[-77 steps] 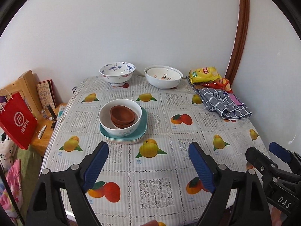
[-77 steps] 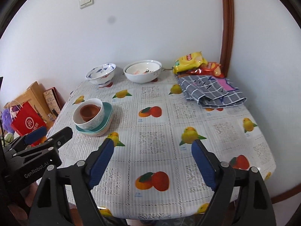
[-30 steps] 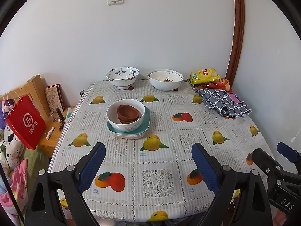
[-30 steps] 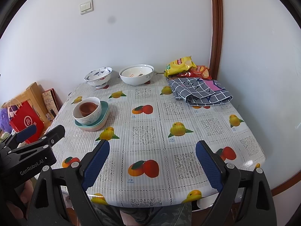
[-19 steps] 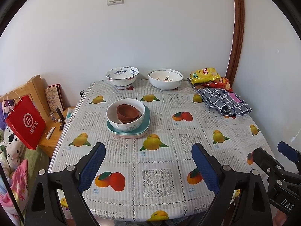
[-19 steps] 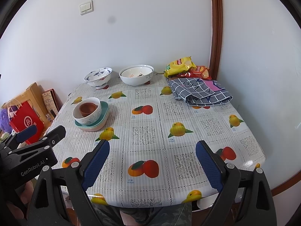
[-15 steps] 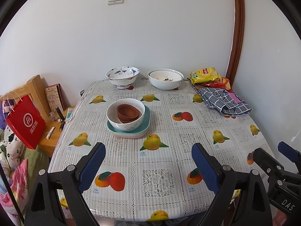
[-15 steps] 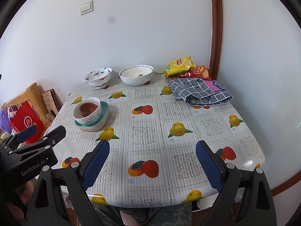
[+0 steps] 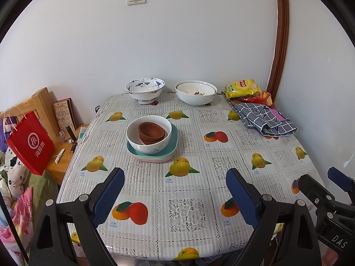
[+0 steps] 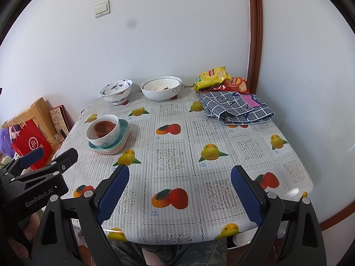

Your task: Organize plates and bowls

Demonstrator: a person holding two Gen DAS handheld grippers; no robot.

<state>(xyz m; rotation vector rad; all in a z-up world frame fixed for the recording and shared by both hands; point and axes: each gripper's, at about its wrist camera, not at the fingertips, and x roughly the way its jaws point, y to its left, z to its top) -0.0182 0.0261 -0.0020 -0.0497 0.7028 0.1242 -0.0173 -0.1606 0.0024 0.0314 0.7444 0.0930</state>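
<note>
Left gripper [image 9: 175, 196]: jaws wide, empty, over near tabletop edge.
Right gripper [image 10: 179, 194]: jaws wide, empty, over near edge.
Stack: brown bowls [image 9: 152, 132] in white bowl [image 9: 148, 147] on plates [image 9: 173, 153], left-centre of tabletop [image 9: 221, 159].
Far edge: blue bowl [image 9: 145, 89], big white bowl [image 9: 195, 93].

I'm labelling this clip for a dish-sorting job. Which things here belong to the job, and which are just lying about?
Belong to the job:
- brown bowls nested in the white bowl
- teal and pink plates beneath
- blue-patterned bowl
- large white bowl

Just lying about:
- snack bags
- checked cloth
- red bag
</note>
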